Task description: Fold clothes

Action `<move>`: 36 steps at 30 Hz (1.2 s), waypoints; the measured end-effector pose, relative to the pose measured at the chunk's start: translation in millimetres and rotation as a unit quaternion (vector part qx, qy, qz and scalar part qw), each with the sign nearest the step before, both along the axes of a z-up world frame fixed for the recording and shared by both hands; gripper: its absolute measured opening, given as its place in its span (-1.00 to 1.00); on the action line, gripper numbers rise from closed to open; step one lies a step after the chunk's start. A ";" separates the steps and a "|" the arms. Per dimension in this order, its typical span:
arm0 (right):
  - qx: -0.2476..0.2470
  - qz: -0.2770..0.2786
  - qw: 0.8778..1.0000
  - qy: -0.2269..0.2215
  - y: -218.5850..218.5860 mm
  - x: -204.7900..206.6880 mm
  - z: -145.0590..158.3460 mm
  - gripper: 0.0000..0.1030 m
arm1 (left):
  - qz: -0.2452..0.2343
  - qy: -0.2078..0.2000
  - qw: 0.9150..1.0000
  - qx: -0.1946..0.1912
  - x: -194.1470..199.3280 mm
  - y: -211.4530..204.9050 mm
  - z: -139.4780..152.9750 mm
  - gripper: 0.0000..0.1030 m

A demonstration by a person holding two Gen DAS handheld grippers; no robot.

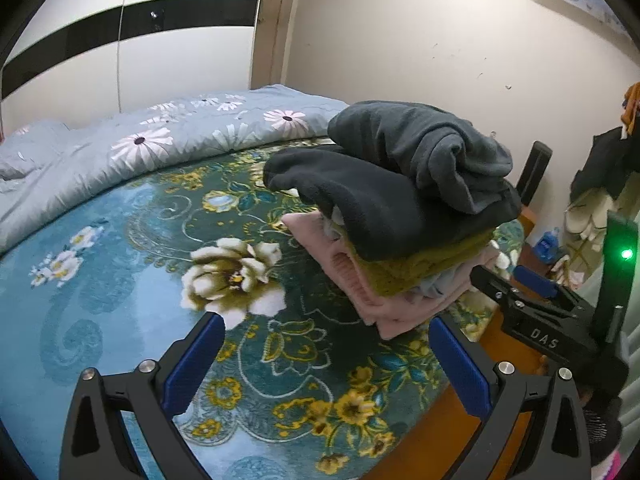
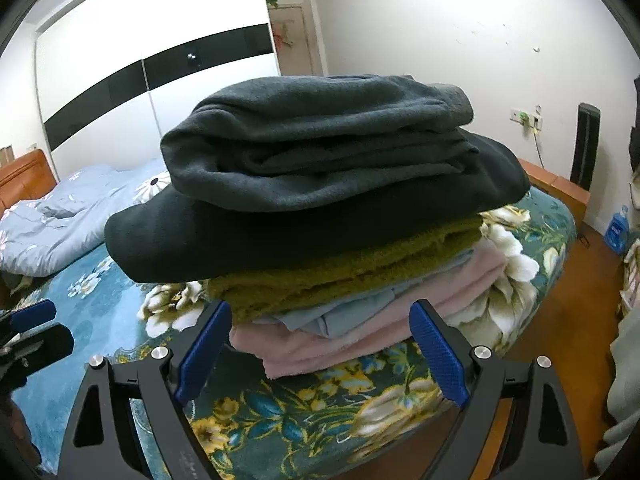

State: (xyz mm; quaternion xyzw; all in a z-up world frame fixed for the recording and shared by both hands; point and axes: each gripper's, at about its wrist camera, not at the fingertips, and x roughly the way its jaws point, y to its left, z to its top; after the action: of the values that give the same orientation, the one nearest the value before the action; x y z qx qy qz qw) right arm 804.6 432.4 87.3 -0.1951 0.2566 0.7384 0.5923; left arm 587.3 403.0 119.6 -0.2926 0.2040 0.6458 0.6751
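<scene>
Right fingers [image 2: 436, 346] astride clothes stack [image 2: 320, 208].

White letters "DAS" on the black body of the right tool [image 1: 536, 280]

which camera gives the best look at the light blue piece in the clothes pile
The right wrist view. There the light blue garment shows as a folded layer between the olive-yellow knit and the pink garment. The left wrist view shows only a small grey-blue sliver at the stack's near corner.
</scene>
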 end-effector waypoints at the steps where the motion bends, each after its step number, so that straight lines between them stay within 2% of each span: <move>1: -0.001 -0.002 1.000 0.002 0.4 0.2 0.6 0.77 | 0.002 0.008 1.000 0.002 1.4 -0.6 0.5 1.00; 11: -0.005 -0.003 1.000 0.010 -3.1 -2.7 10.8 0.77 | 0.043 0.077 0.996 0.022 11.7 -8.6 9.9 1.00; 18: 0.002 0.004 1.000 0.001 -10.7 -10.9 22.1 0.77 | 0.045 0.091 0.995 0.017 13.4 -12.5 10.4 1.00; 36: -0.008 0.003 1.000 -0.007 -16.4 -11.2 21.0 0.77 | 0.027 0.099 0.995 0.004 19.4 -20.7 2.9 1.00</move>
State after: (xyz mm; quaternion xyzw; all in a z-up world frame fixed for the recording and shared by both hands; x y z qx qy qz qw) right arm 793.4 416.0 108.4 -0.2057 0.2583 0.7368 0.5900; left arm 606.7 382.4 122.6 -0.2298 0.2593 0.6903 0.6352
